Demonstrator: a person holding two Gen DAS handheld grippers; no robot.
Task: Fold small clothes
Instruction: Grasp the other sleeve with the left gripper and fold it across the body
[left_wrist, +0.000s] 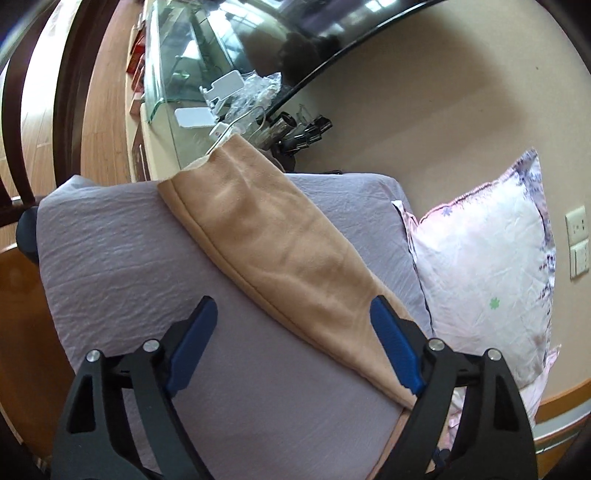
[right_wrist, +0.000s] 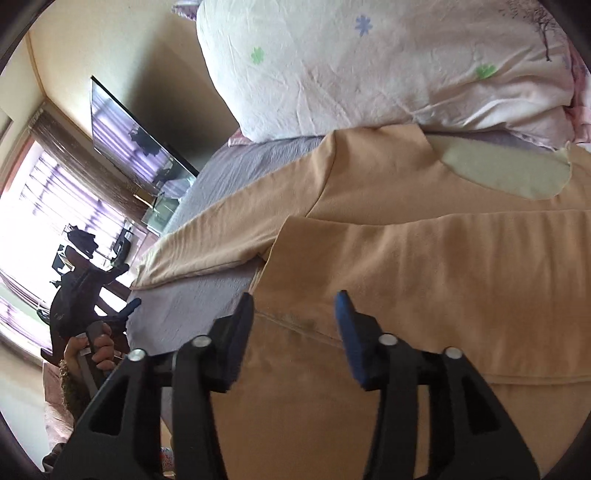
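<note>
A tan long-sleeved top lies on the lilac bed sheet (left_wrist: 110, 258). In the left wrist view its sleeve (left_wrist: 280, 254) stretches diagonally from the far bed corner toward my left gripper (left_wrist: 293, 310), which is open and empty above the sleeve's near end. In the right wrist view the top's body (right_wrist: 424, 266) is folded over itself, with the pale neck lining (right_wrist: 506, 173) showing and one sleeve (right_wrist: 207, 243) pointing left. My right gripper (right_wrist: 295, 302) is open just above the folded hem edge, holding nothing.
A floral pillow (left_wrist: 487, 266) leans at the bed's right side; it also shows in the right wrist view (right_wrist: 369, 62) beyond the top. A glass shelf with clutter (left_wrist: 229, 96) and a TV (left_wrist: 332, 22) stand past the bed. The other hand-held gripper (right_wrist: 92, 314) shows at left.
</note>
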